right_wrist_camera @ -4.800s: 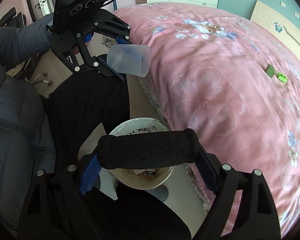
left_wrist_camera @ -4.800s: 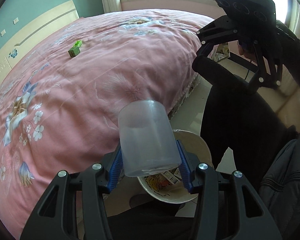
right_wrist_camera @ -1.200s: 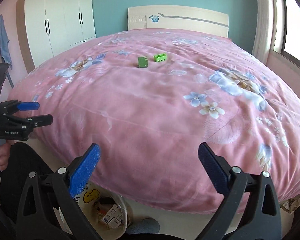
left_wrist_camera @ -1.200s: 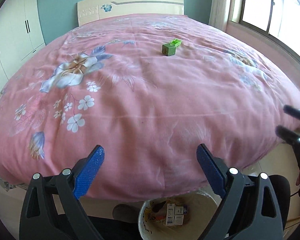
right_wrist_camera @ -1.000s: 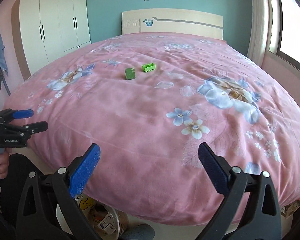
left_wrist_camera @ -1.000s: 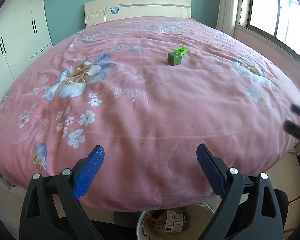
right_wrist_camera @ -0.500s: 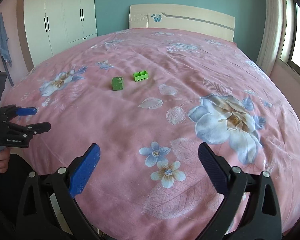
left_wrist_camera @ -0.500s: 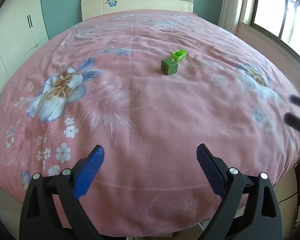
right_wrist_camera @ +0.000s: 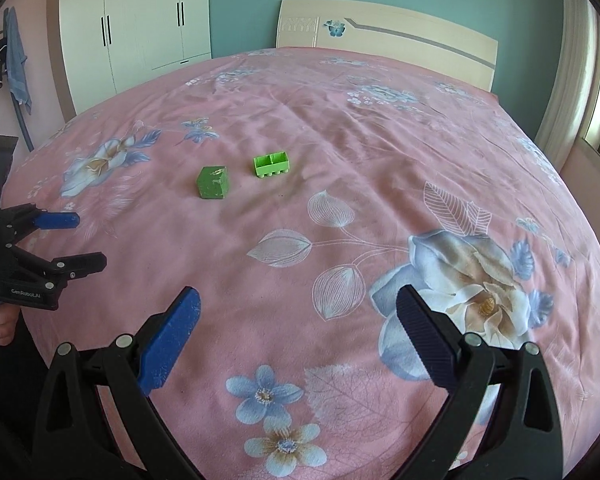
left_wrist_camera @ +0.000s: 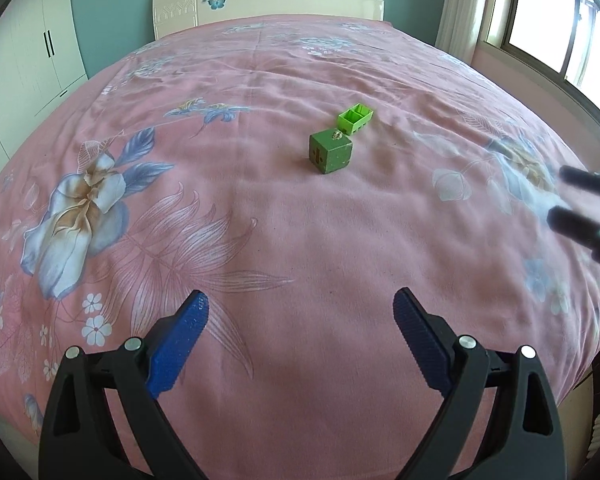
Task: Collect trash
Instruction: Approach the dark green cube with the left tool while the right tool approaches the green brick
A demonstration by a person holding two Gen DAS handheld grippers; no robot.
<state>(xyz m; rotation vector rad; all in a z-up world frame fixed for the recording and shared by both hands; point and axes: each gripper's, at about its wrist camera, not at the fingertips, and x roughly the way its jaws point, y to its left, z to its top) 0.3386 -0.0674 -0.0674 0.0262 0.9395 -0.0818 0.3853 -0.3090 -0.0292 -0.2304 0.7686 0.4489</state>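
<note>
On the pink flowered bedspread point(left_wrist_camera: 284, 232), well out from the near edge, sit two small green things: a dark green cube point(left_wrist_camera: 330, 153) and, just behind it toward the headboard point(left_wrist_camera: 268, 4), a bright green toy block point(left_wrist_camera: 355, 117) lying with its hollow side up. From the left wrist view the two look almost touching; from the right wrist view there is a clear gap between them, so I cannot say whether they touch.

Both grippers hang over the near part of the bed, well short of the green pieces. The left gripper point(left_wrist_camera: 300, 338) has its blue-padded fingers spread wide with nothing between them. The right gripper point(right_wrist_camera: 298, 330) is likewise spread wide and empty. Each shows at the edge of the other's view, the right one blurred. A hand point(right_wrist_camera: 0, 326) grips the left tool's handle.

White wardrobes point(right_wrist_camera: 136, 24) line the far wall, and a window point(left_wrist_camera: 548, 12) lets in daylight.
</note>
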